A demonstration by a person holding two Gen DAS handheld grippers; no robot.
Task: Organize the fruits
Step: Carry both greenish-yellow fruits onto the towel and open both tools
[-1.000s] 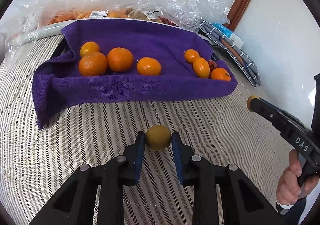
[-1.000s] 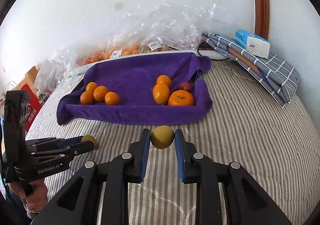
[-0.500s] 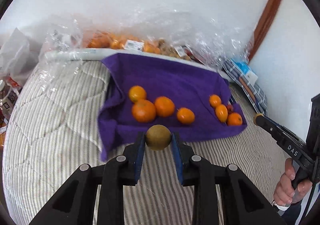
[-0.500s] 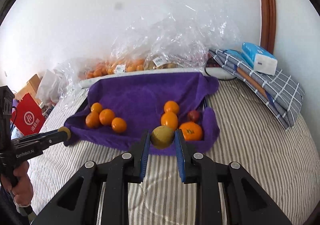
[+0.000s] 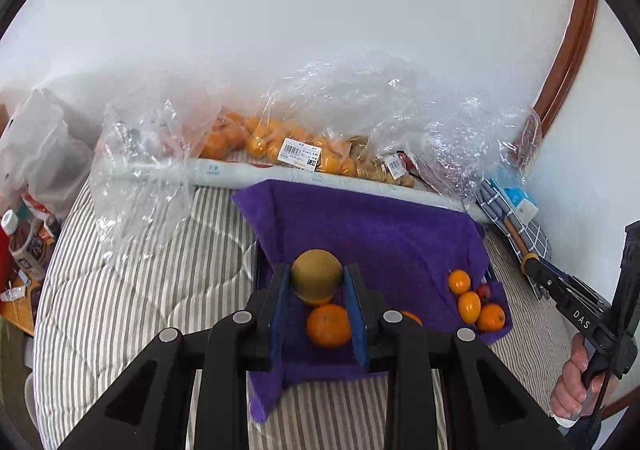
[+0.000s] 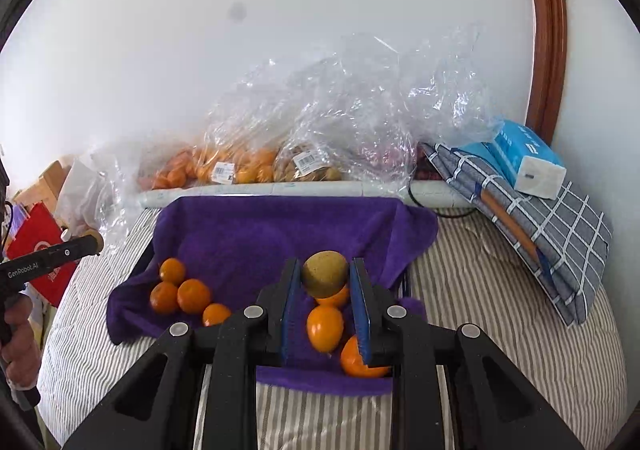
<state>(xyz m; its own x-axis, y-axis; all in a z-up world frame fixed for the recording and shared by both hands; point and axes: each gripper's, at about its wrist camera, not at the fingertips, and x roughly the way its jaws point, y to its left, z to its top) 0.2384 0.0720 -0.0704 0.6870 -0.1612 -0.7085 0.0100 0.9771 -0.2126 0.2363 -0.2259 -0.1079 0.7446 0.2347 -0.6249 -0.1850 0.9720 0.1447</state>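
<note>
Olive-brown, dull-skinned and round: a small fruit [image 5: 316, 279] pinched between the blue pads of the left gripper [image 5: 316, 284], at 12 o'clock just past the fingertips in the left wrist view, hanging over the near left part of a purple towel [image 5: 384, 234]. A second brownish fruit [image 6: 325, 273] of the same look clamped the same way in the right gripper [image 6: 325, 282], over the towel's near right part. Below the left fruit, a large orange [image 5: 329, 325] on the towel; toward 3 o'clock, a cluster of small oranges [image 5: 469, 306] with one small red fruit [image 5: 484, 292] tucked among them. In the right wrist view, four oranges grouped at 9 o'clock [image 6: 185, 292] and three more directly under the held fruit [image 6: 325, 328]. Behind the towel at 12 o'clock, crumpled clear plastic bags [image 6: 360, 110] of oranges with price labels, along a white wall. At 2 o'clock, a folded grey checked cloth [image 6: 560, 234] with a blue tissue pack [image 6: 524, 156] on top. Striped bedding [image 6: 500, 310] beneath everything. Right gripper's tip also seen at 3 o'clock in the left view, gripped by a hand [image 5: 576, 386]. Compared with a second ago: both fruits then hung over bare striped bedding short of the towel, now above the towel and its oranges; grip unchanged, towel seen from higher up.
</note>
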